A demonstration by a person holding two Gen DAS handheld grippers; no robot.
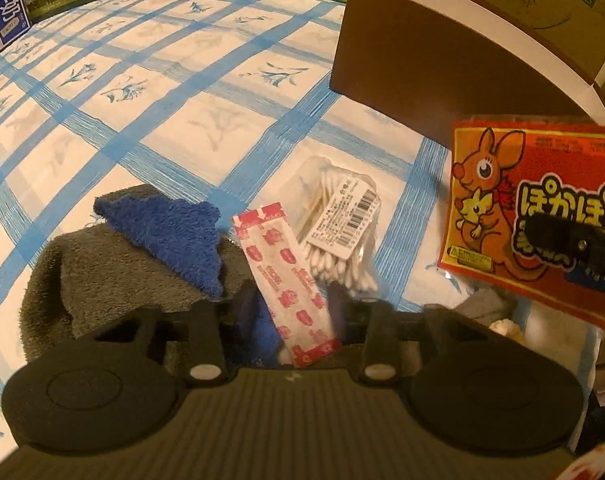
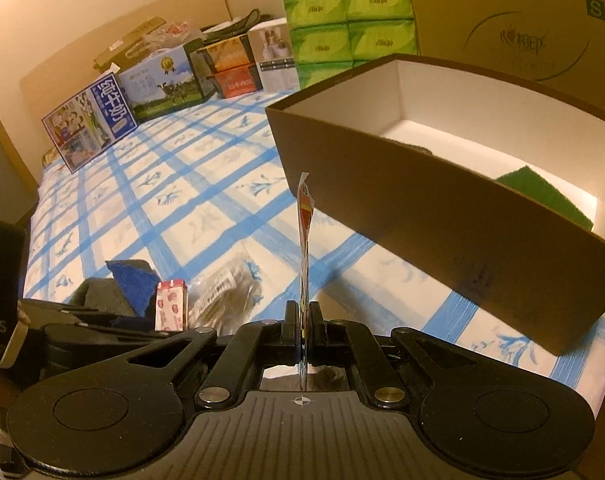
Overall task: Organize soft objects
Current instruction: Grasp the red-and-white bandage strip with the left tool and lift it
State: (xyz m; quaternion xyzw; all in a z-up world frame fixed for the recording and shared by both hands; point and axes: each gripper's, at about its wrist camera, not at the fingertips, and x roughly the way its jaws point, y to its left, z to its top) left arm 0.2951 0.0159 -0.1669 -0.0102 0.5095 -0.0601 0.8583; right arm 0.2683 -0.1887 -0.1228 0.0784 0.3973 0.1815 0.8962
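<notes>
Clenching the orange packet edge-on, the right gripper hides its print; the left gripper straddles a plaster strip, contact unclear.

A home room used for storage. Milk cartons and tissue packs line a blue-checked cloth.

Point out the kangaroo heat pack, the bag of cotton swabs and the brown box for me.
kangaroo heat pack (image 1: 498, 184): left wrist view, on the printed kangaroo.
bag of cotton swabs (image 1: 334, 208): left wrist view, near its barcode label.
brown box (image 2: 442, 220): right wrist view, on its near outer wall.
</notes>
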